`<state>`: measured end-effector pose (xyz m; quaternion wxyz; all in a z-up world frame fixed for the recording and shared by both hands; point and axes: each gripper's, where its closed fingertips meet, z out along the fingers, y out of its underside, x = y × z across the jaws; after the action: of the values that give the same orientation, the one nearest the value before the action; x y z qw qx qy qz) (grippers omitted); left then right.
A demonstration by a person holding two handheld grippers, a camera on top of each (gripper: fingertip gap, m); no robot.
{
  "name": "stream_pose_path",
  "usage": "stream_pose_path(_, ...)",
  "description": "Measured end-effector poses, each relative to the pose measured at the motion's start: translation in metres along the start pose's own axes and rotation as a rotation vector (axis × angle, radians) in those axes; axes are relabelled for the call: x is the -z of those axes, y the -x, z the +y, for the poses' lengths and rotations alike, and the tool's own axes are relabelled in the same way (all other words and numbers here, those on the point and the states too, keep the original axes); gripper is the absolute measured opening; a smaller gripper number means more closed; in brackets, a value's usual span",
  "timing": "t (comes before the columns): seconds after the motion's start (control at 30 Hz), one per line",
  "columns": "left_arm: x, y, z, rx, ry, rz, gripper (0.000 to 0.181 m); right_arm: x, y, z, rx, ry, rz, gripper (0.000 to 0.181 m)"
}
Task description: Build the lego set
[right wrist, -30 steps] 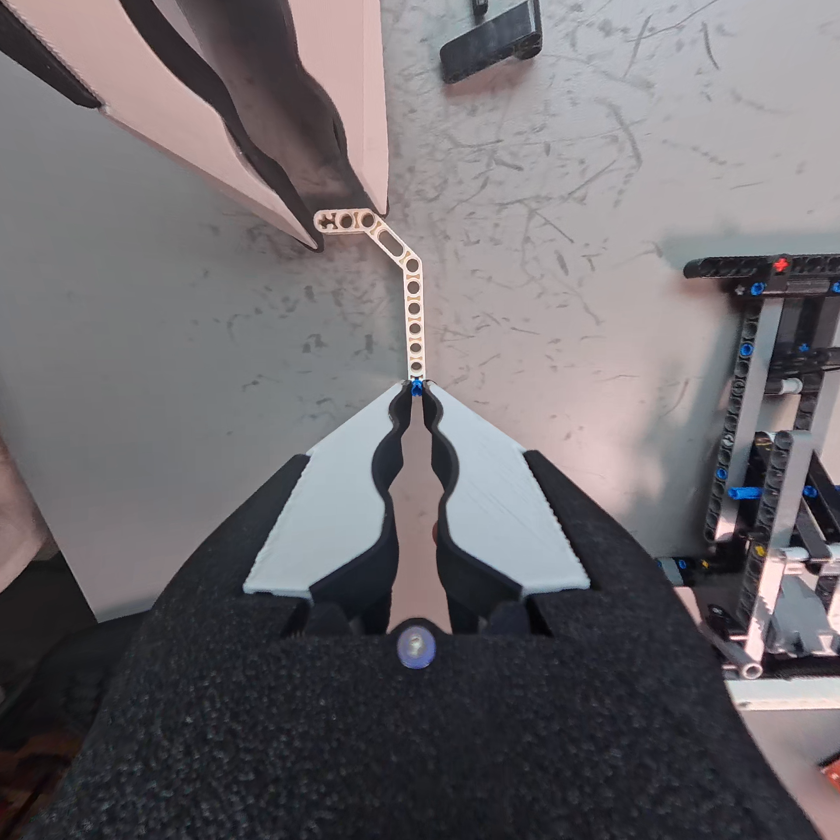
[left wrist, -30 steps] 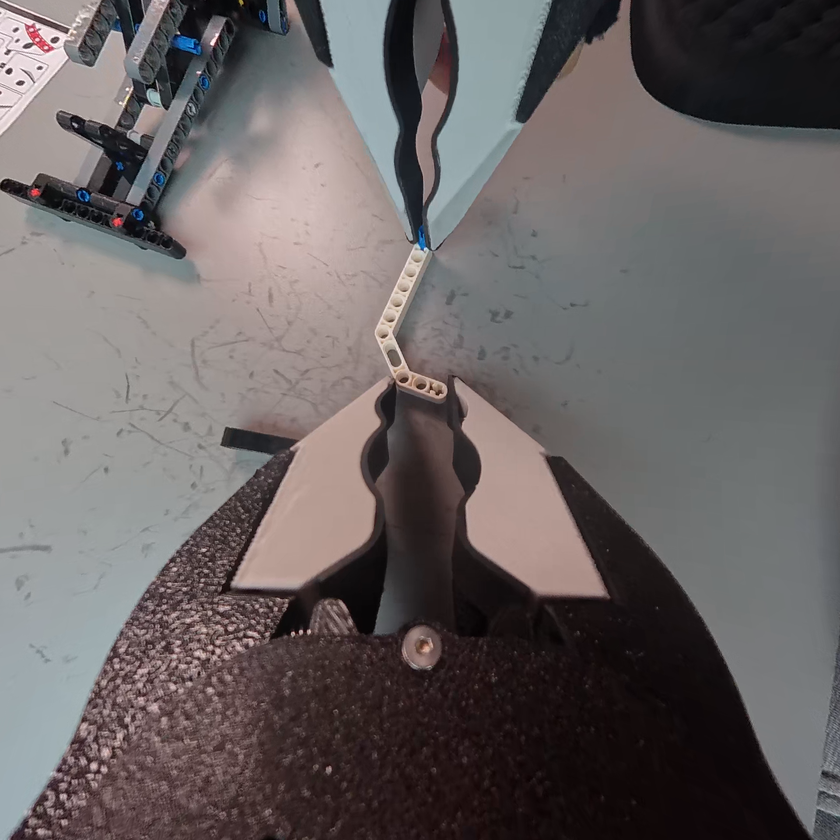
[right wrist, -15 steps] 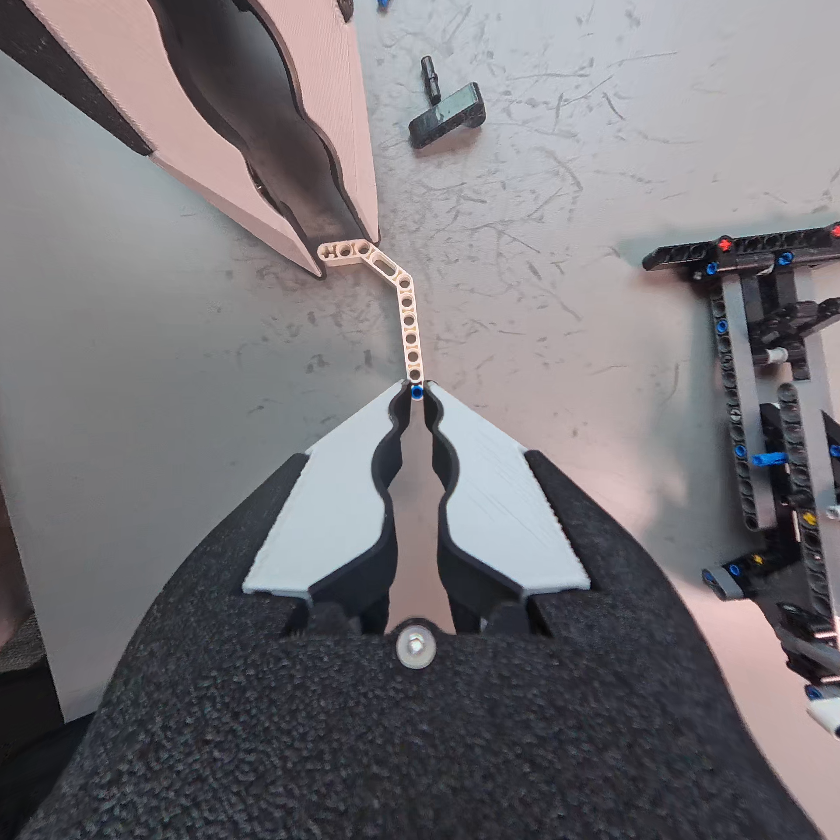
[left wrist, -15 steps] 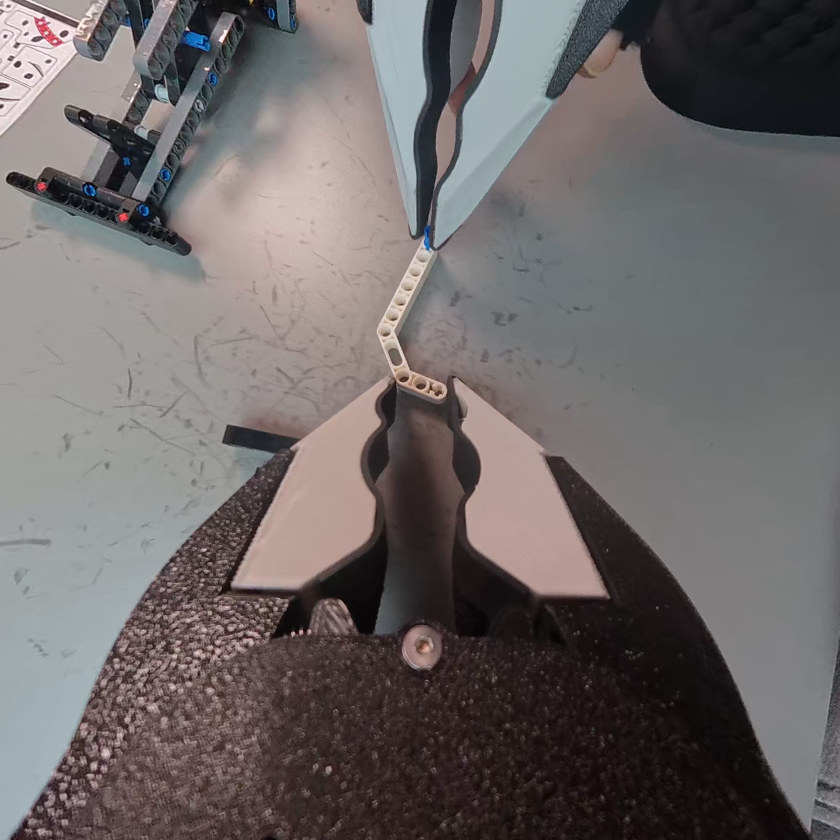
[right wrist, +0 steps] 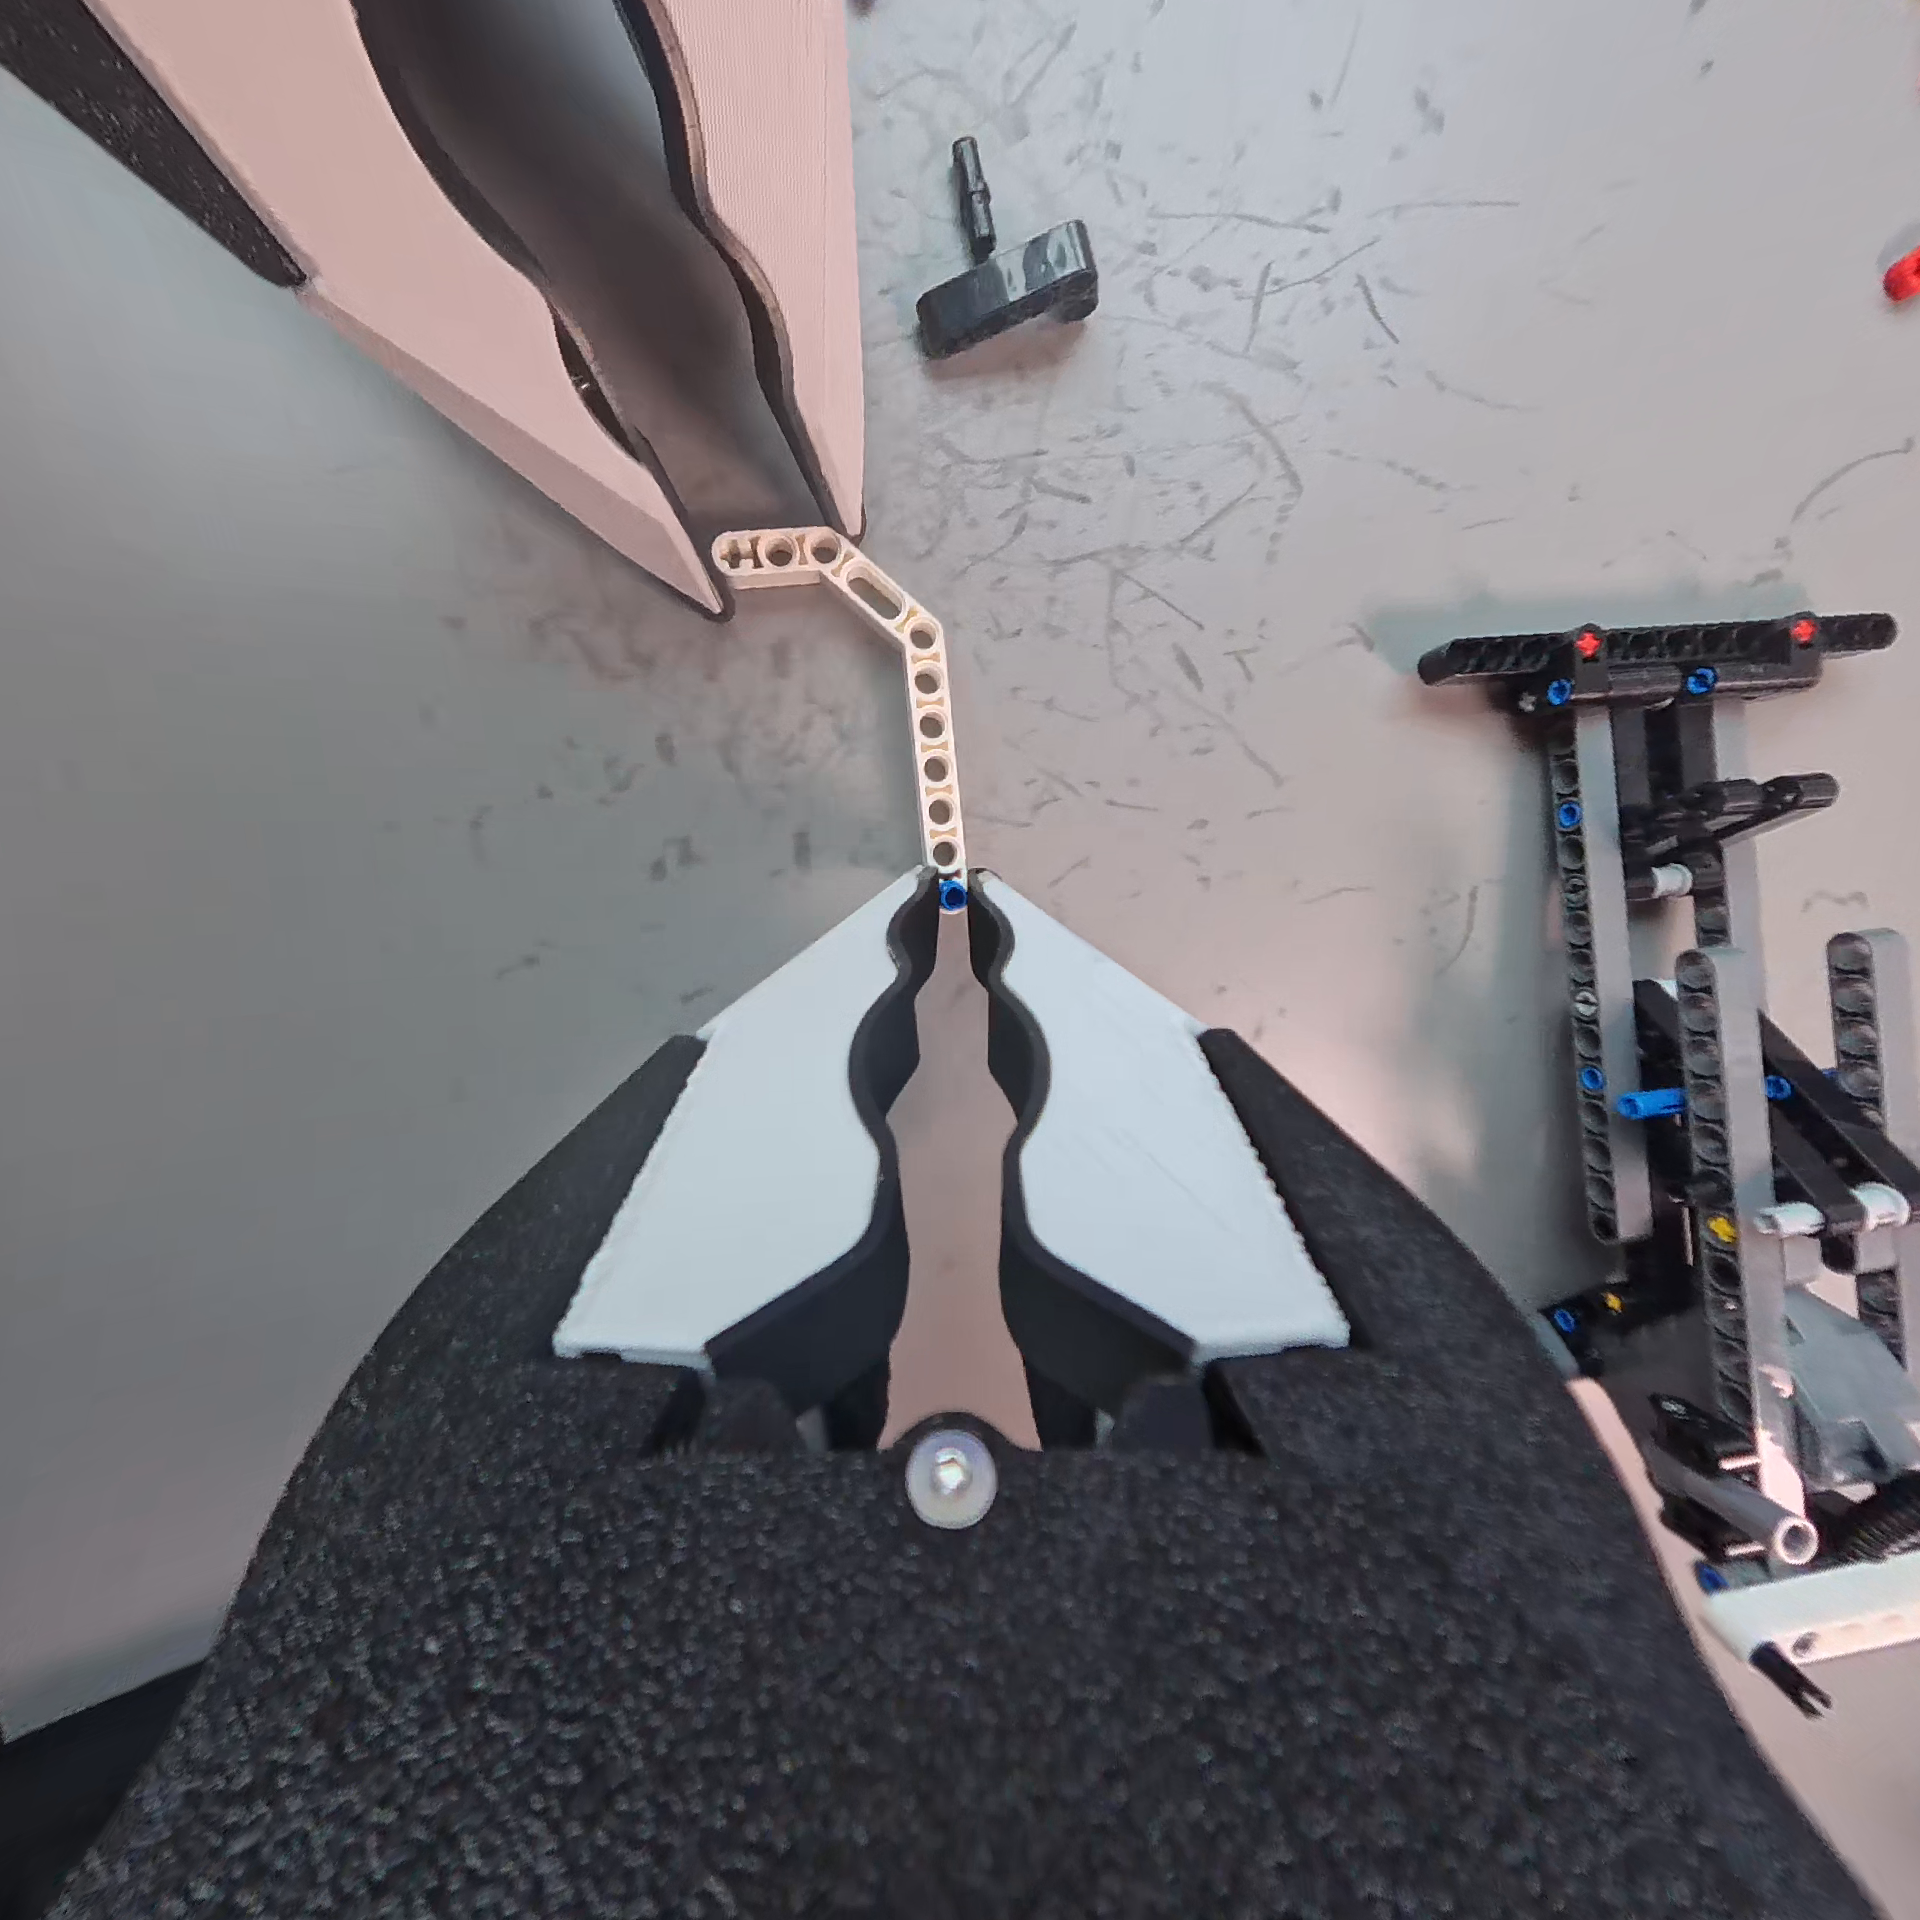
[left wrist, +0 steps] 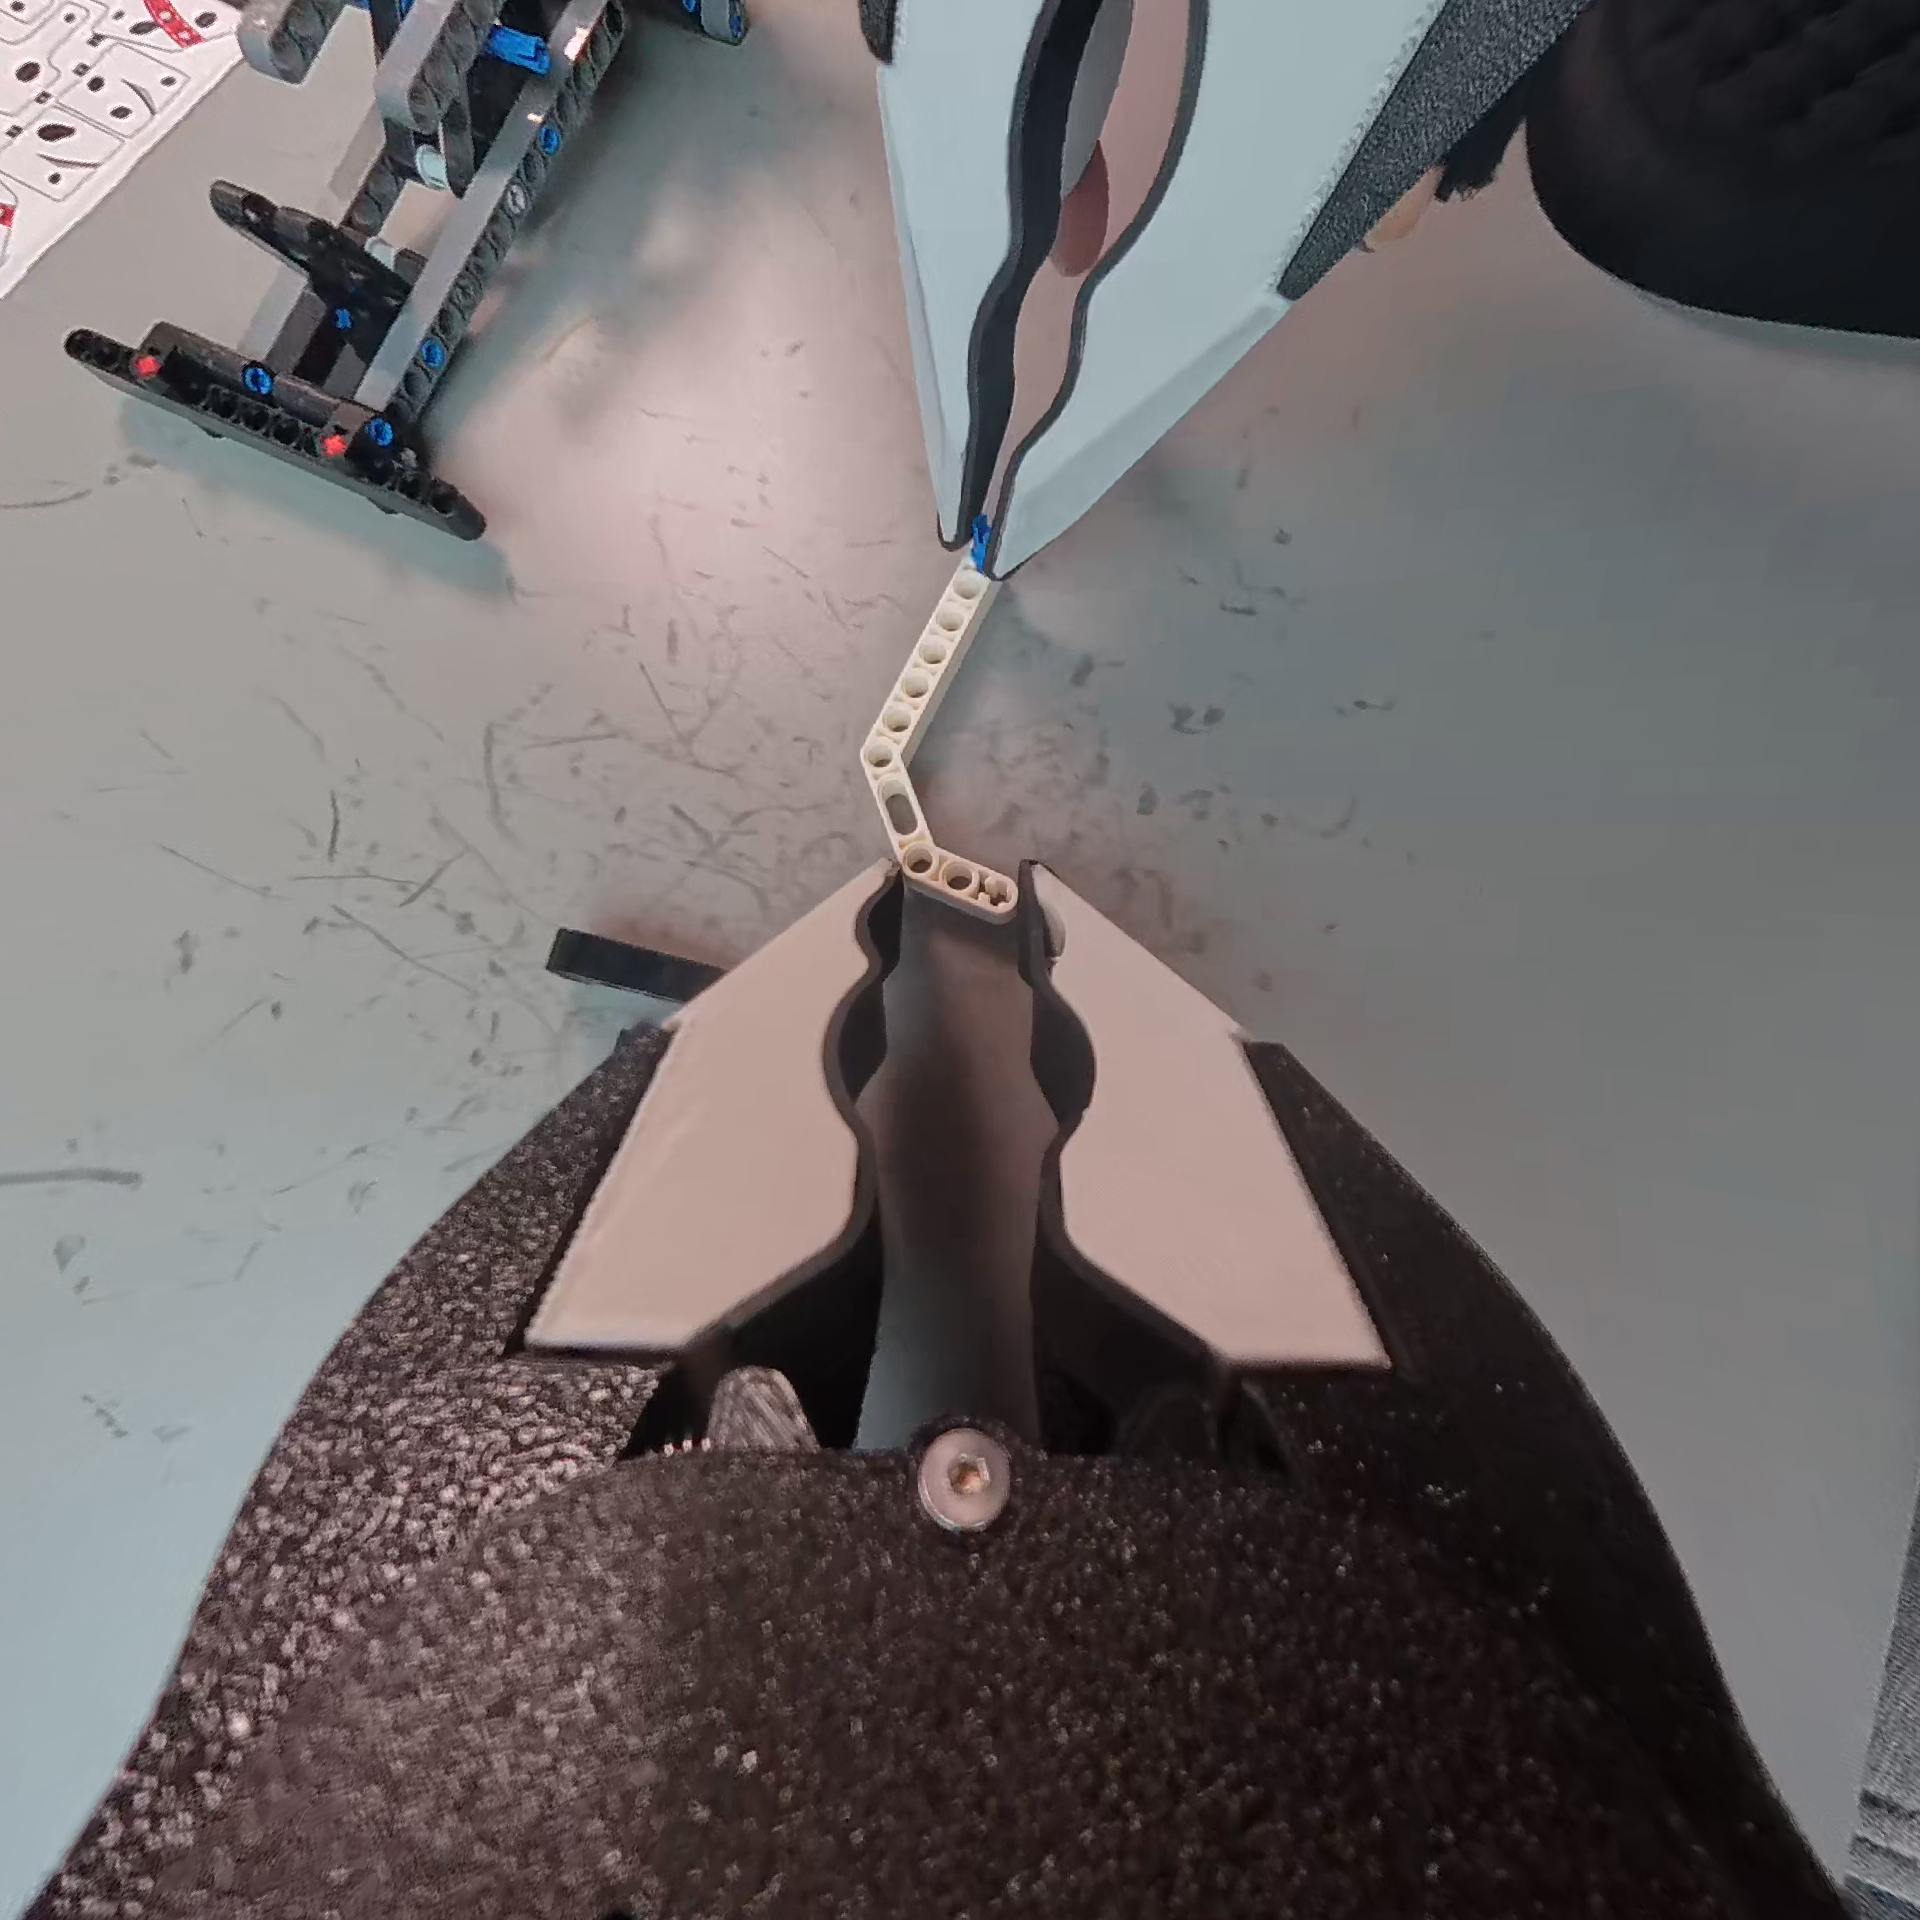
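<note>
One white beam (left wrist: 928, 717), one blue pin (right wrist: 951, 895), two grippers.

A bent white beam (right wrist: 932, 727) spans the gap between the two grippers, blocking passage straight across. In the right wrist view, bare scratched tabletop (right wrist: 312, 831) lies open on the left; on the right stands the part-built model (right wrist: 1704, 987), with a loose black piece (right wrist: 1013, 281) far beyond. A printed sheet (left wrist: 73, 125) lies beside the model.

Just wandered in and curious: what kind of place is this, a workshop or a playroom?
Probably a workbench for hobby or lab building: a scratched grey table, a half-built model of beams and pins, loose parts like the black piece, and a printed sheet.
</note>
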<state>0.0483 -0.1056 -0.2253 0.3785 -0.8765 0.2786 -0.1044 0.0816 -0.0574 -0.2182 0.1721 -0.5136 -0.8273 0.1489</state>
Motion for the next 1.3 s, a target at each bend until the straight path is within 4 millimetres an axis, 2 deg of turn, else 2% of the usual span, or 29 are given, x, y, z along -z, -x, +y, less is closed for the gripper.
stream_pose_path(0.13, 0.001, 0.004, 0.001, 0.012, 0.001, -0.015, 0.022, 0.004, -0.005, -0.005, -0.023, -0.065, 0.011, 0.011)
stream_pose_path(0.3, 0.002, 0.008, 0.0, 0.022, -0.008, -0.022, 0.022, 0.03, -0.013, -0.02, -0.112, -0.259, 0.043, 0.019)
stream_pose_path(0.43, 0.016, 0.009, -0.012, 0.036, -0.079, 0.012, 0.03, 0.037, -0.02, -0.016, -0.178, -0.392, 0.116, 0.021)
stream_pose_path(0.5, 0.033, 0.023, -0.024, 0.044, -0.152, -0.008, 0.03, 0.041, -0.023, -0.016, -0.214, -0.477, 0.14, 0.021)
stream_pose_path(0.6, 0.06, 0.062, -0.025, 0.077, -0.203, -0.085, 0.031, 0.047, -0.029, -0.016, -0.245, -0.586, 0.164, 0.02)
stream_pose_path(0.7, 0.079, 0.097, -0.008, 0.143, -0.2, -0.108, 0.028, 0.044, -0.026, -0.016, -0.252, -0.597, 0.107, 0.02)
stream_pose_path(0.8, 0.088, 0.111, 0.014, 0.156, -0.161, -0.072, 0.026, 0.029, -0.015, -0.012, -0.161, -0.492, 0.056, 0.022)
stream_pose_path(0.9, 0.084, 0.098, 0.028, 0.12, -0.121, 0.021, 0.025, 0.014, -0.008, -0.008, -0.056, -0.376, 0.029, 0.028)
stream_pose_path(1.0, 0.075, 0.077, 0.035, 0.0, -0.058, 0.078, 0.024, 0.006, -0.007, -0.01, -0.016, -0.328, -0.027, 0.027)
stream_pose_path(1.17, 0.063, 0.071, 0.051, -0.034, 0.029, 0.101, 0.021, -0.005, -0.009, -0.002, 0.088, -0.209, -0.076, 0.022)
stream_pose_path(1.3, 0.059, 0.07, 0.055, -0.036, 0.049, 0.108, 0.018, -0.006, -0.018, -0.002, 0.132, -0.174, -0.084, 0.018)
